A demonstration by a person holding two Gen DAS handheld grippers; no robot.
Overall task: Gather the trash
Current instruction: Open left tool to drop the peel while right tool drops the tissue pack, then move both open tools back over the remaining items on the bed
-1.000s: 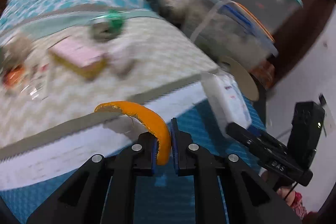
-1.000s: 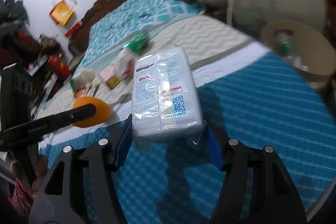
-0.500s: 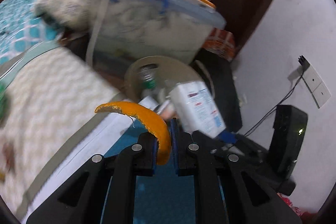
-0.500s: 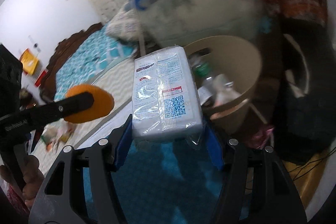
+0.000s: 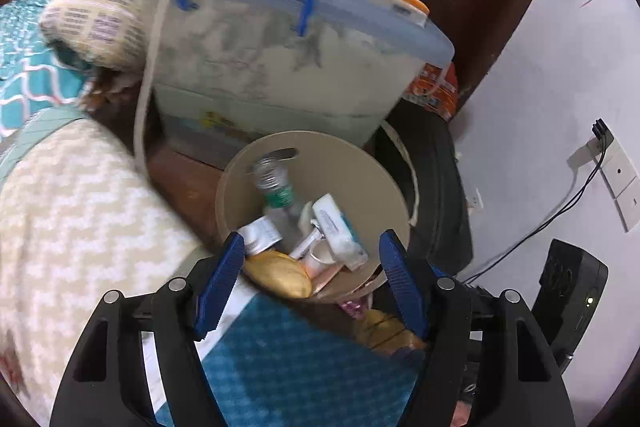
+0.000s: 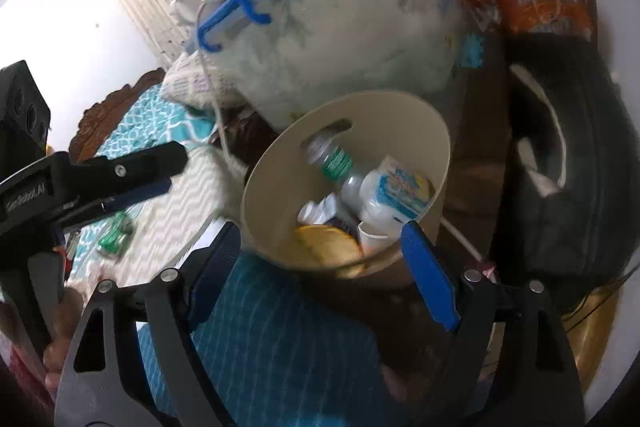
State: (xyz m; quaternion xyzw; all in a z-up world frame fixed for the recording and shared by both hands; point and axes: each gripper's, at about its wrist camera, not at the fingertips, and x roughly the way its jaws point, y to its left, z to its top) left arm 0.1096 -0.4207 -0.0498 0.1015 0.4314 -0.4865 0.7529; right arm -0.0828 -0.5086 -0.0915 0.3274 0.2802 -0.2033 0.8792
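A beige bin (image 5: 320,143) stands on the floor beside the bed. It holds a clear bottle with a green label (image 5: 278,193), a white tissue pack (image 5: 336,231), an orange peel (image 5: 280,273) and other scraps. My left gripper (image 5: 312,239) hovers over the bin's near rim, its jaws opening with nothing between them. In the right wrist view the same bin (image 6: 400,103) shows the bottle (image 6: 332,159), the pack (image 6: 392,195) and the peel (image 6: 324,247). My right gripper (image 6: 320,229) is over it too, jaws opening and empty. The left gripper (image 6: 120,171) shows at the left.
A clear storage box with a blue handle and orange lid (image 5: 280,59) stands right behind the bin. A black bag (image 5: 436,187) is at its right. The bed's cream zigzag blanket (image 5: 60,219) is at the left, a teal mat (image 5: 300,359) below. Cables hang from a wall socket (image 5: 608,155).
Both grippers swung from the bed over to the bin. The left one let go of the orange peel and the right one of the white pack; both lie in the bin.
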